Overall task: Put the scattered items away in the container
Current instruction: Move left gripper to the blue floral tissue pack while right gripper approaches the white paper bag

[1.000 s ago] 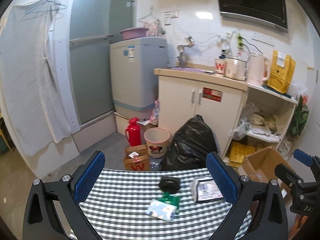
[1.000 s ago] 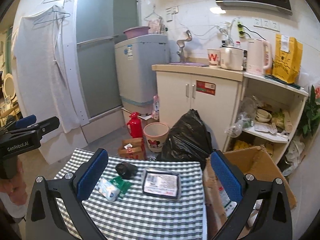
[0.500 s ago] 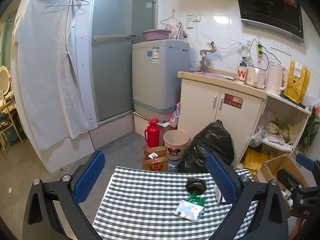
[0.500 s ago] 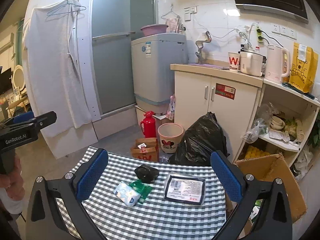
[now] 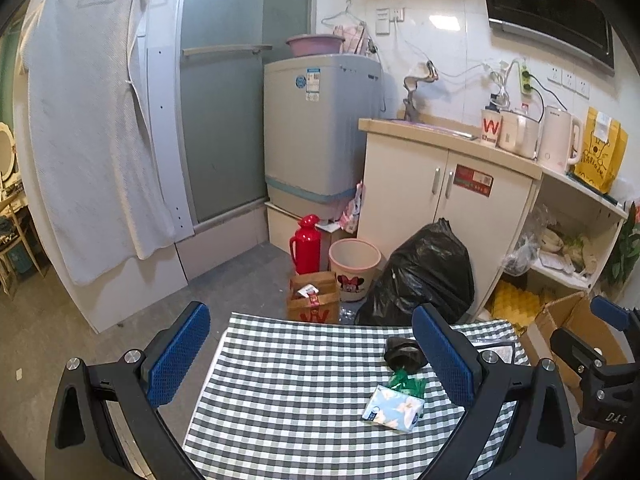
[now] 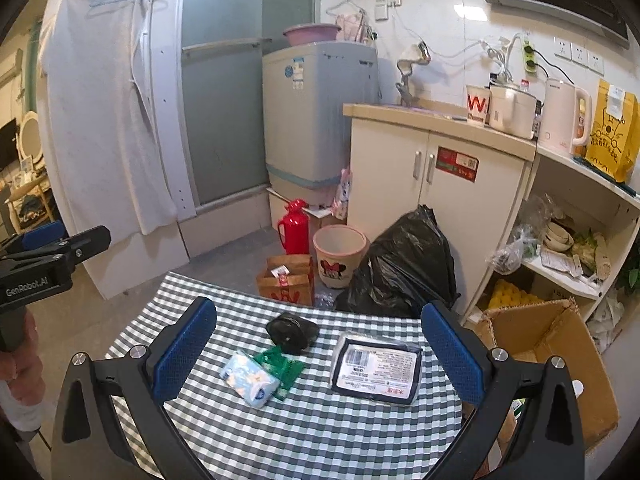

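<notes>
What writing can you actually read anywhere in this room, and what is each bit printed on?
"GenRobot.AI": on the left gripper body, seen from the right wrist.
"DAS": partial lettering on the right gripper body, seen from the left wrist.
"W": large red letter on the paper cup on the counter.
Flat black packet label, washing machine stickers, cabinet sticker: too small to read.

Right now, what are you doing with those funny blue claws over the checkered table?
A person holds a gripper in each hand, tidying up. Both the left gripper and the right gripper are open and empty above the table. The tissue pack, green packet, black lump and flat labelled package lie untouched. The cardboard box stands beside the table.
</notes>
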The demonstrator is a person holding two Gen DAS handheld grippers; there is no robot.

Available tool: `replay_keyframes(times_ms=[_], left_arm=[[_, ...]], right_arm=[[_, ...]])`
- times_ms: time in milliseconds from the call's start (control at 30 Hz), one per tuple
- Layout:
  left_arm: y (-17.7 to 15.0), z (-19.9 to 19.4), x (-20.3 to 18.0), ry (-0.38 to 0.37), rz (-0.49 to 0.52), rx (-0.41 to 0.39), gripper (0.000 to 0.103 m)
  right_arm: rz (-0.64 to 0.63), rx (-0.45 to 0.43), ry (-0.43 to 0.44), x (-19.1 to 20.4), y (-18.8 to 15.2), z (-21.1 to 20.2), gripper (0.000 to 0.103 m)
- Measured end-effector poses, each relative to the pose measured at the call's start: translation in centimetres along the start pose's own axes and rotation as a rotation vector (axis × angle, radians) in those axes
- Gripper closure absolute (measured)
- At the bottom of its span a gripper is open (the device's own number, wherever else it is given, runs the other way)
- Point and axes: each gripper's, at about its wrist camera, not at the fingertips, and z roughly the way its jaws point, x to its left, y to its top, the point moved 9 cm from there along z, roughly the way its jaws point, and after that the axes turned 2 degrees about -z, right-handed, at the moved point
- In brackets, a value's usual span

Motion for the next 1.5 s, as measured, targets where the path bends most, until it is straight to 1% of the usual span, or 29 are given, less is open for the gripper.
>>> replay_keyframes(times_ms=[167,400,600,800,1100,1300,1500], left_arm=[[-1.2,2.3,-0.7,-0.02,0.012,0.045,0.0],[-3.8,6.0,-3.1,-0.076,0.056,0.144,0.0],[-6.5,8.5,-5.4,-0.122,0.111,0.216,0.0],[-9.5,10.8,-7.0,-0.15,0.153,0.294,0.0],[-12.8,12.9,-8.5,-0.191,0.17,0.368,0.0],[-15.0,14.1,-9.7,-0.232,0.216,0.423,0.0],[-16.8,15.0,-10.4,-0.255,0.224,0.468,0.0]], right_arm=[[0.02,0.045,-0.013,-1.1,-0.8,2.0,0.0],[0.038,0.108,-0.022,-2.6,-2.6,4.9,0.0],[0.062,0.18,-0.028,-4.2,-4.9,8.0,0.0],[0.074,0.252,-0.026,-4.9,-7.5,10.9,0.0],[0.094,0.33,-0.019,-5.7,-10.2,14.5,0.0],[0.088,0.368,-0.005,-5.5,-11.6,16.3,0.0],[0.088,0.407,-0.003,-5.5,-12.8,17.7,0.0]])
